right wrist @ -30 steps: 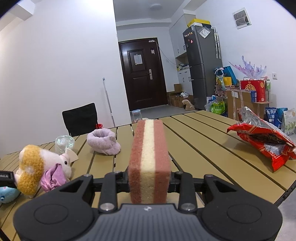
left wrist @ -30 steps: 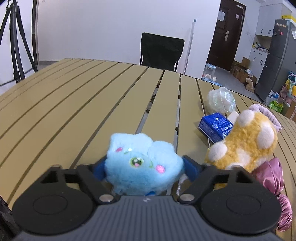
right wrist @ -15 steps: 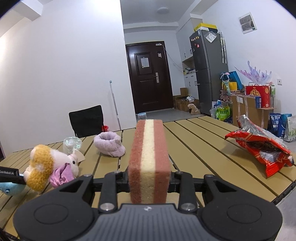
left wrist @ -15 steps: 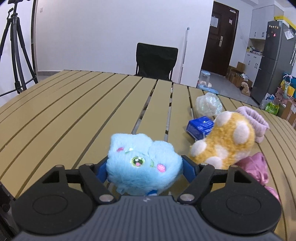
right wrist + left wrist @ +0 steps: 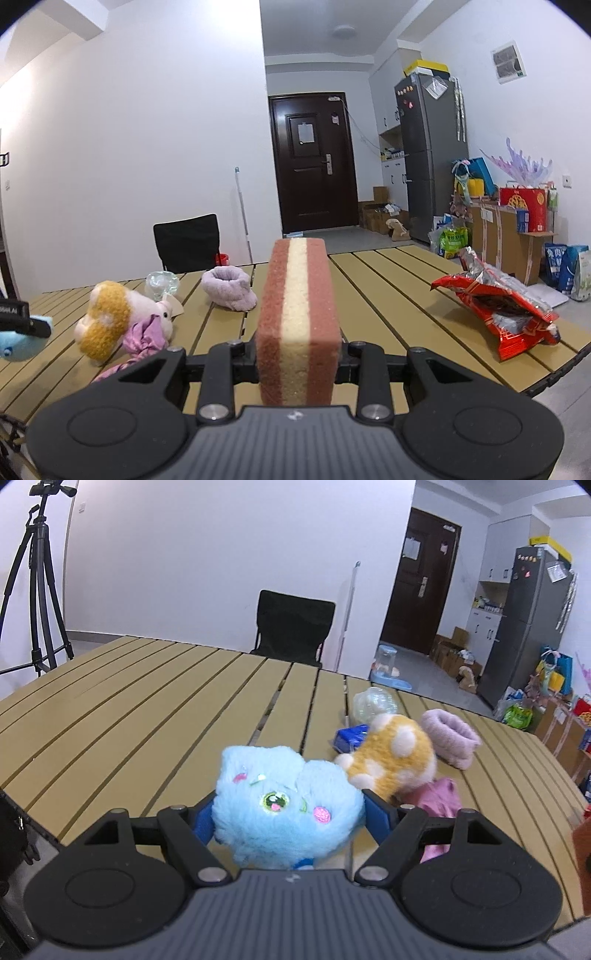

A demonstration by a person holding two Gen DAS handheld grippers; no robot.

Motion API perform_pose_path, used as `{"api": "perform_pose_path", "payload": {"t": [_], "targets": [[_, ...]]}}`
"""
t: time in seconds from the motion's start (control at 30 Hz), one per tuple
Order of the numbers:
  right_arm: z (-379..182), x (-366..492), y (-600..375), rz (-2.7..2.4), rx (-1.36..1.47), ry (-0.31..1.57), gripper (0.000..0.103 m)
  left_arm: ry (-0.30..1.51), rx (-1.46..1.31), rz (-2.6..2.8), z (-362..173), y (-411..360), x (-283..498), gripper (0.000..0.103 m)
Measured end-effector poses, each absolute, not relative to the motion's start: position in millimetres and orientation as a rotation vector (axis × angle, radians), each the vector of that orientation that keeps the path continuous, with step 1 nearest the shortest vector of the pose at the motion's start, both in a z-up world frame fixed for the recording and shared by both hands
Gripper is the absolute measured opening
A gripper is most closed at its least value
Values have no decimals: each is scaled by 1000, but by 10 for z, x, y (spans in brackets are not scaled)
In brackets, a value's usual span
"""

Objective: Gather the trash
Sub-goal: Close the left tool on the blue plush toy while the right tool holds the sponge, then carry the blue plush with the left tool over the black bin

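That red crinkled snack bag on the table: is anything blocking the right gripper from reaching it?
No object lies between them on the slatted table, but the right gripper is already shut on a brown-and-cream striped sponge, so it cannot grasp the red snack bag.

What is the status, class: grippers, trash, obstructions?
Left gripper shut on blue plush toy. Right gripper shut on striped sponge. Red snack bag on the table, untouched. Nothing blocking it.
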State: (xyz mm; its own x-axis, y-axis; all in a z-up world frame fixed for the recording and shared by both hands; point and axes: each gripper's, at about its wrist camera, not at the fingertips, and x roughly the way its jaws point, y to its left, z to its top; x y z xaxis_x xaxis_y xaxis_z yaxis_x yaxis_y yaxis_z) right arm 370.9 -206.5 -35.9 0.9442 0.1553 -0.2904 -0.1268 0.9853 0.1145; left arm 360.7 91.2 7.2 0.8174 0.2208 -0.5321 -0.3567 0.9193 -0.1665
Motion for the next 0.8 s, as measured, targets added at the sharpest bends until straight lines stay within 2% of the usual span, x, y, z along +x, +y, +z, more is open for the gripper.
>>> {"api": "perform_pose_path", "payload": {"t": [0.53, 0.8], "targets": [[-392, 3046, -2190, 170, 27, 298, 30, 472, -300, 197, 99, 567, 2788, 78], [-515, 2707, -2232, 168, 18, 329, 30, 498, -293, 156, -21, 450, 2418, 78]]}}
